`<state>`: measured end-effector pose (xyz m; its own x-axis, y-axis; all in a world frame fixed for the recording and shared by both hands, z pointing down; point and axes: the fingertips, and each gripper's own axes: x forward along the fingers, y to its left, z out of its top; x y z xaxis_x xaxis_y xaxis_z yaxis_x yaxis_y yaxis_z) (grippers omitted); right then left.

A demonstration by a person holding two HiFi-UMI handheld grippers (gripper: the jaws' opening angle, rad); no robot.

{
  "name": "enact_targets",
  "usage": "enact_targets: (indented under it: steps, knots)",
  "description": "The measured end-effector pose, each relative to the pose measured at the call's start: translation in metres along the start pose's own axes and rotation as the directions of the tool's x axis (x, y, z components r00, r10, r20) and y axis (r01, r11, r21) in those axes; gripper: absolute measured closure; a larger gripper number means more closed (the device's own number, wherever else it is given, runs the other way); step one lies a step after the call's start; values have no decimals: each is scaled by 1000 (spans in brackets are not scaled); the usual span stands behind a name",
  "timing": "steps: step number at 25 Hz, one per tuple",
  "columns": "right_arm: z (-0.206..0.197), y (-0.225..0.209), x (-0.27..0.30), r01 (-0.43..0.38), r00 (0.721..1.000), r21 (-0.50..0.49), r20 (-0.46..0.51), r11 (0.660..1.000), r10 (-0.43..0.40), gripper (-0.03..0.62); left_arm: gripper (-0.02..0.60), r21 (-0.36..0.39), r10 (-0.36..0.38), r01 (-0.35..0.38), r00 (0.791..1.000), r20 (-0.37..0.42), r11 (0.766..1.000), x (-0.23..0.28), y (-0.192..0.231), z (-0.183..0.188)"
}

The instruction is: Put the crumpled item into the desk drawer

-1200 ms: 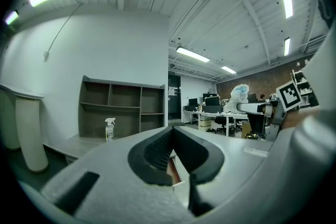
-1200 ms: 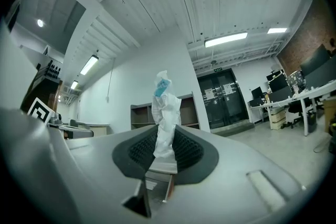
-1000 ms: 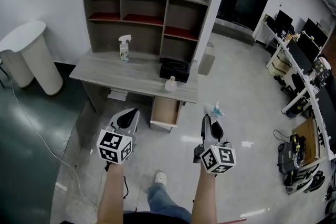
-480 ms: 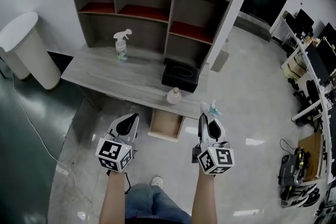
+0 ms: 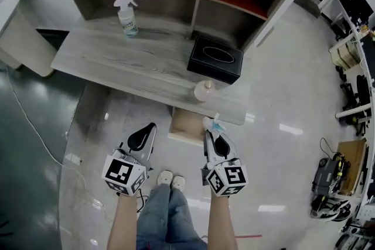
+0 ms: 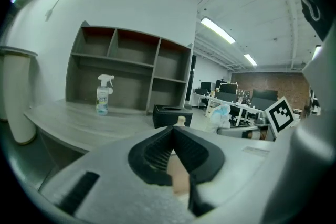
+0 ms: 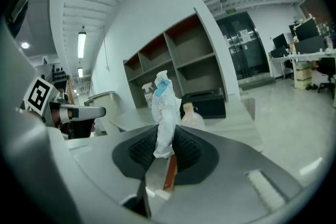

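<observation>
A crumpled white item with a blue patch (image 5: 214, 123) sticks up from my right gripper (image 5: 211, 134), which is shut on it just above the front of the open desk drawer (image 5: 185, 126). In the right gripper view the item (image 7: 164, 105) stands pinched between the black pads (image 7: 185, 152). My left gripper (image 5: 150, 129) hangs left of the drawer, over the floor, shut with nothing in it. The left gripper view shows its pads (image 6: 197, 149) meeting at the tip, with the crumpled item (image 6: 221, 115) off to the right.
The grey desk (image 5: 111, 61) carries a spray bottle (image 5: 127, 13), a black tissue box (image 5: 215, 59) and a small bottle (image 5: 204, 91) near its front edge above the drawer. A shelf hutch (image 5: 234, 3) rises behind. A white rounded cabinet (image 5: 17, 32) stands left; office gear (image 5: 328, 175) lies right.
The view has closed in on the desk. Both grippers have come forward, and the right one, still holding the crumpled item, has moved left to the open drawer's front.
</observation>
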<state>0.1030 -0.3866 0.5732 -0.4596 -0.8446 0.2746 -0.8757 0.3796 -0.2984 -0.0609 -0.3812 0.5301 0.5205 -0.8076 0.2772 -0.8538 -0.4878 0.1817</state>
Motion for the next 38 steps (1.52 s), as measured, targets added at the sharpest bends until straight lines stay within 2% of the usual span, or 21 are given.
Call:
enact_targets:
  steps: [5,10,12,14,18,23,29,33,38]
  knots:
    - [-96,-15,39,12,987,72,-163,997,0,517,578,-54,-13,8,996,-86,998,23,15,-70]
    - [-165,-43,73,46,956,125,-293,991,-7,513,578,-95,-19,6,991,-133,995,39,24,-127]
    - [-182,-49,81,43,947,142,-322,989,5,489,578,-111,-14,-1,990,-141,994,42,26,-141]
    - [-192,-52,85,39,938,161,-345,986,19,433,578,-121,-8,-10,989,-146,993,43,26,-148]
    - [-190,-55,80,47,937,157,-350,986,11,408,578,-131,6,-24,991,-137,991,42,27,-146]
    - [-134,-50,65,41,971,137,-238,990,-7,449,578,-98,10,-20,996,-94,995,43,26,-108]
    - [-12,-51,30,63,998,69,-31,996,-61,541,578,-20,-17,17,1000,6,1000,49,7,-15]
    - [79,-52,0,91,989,13,114,996,-92,582,578,44,-48,44,994,94,998,51,-14,59]
    - [173,-54,-44,138,952,-37,282,990,-122,582,578,147,-90,61,975,201,987,44,-39,145]
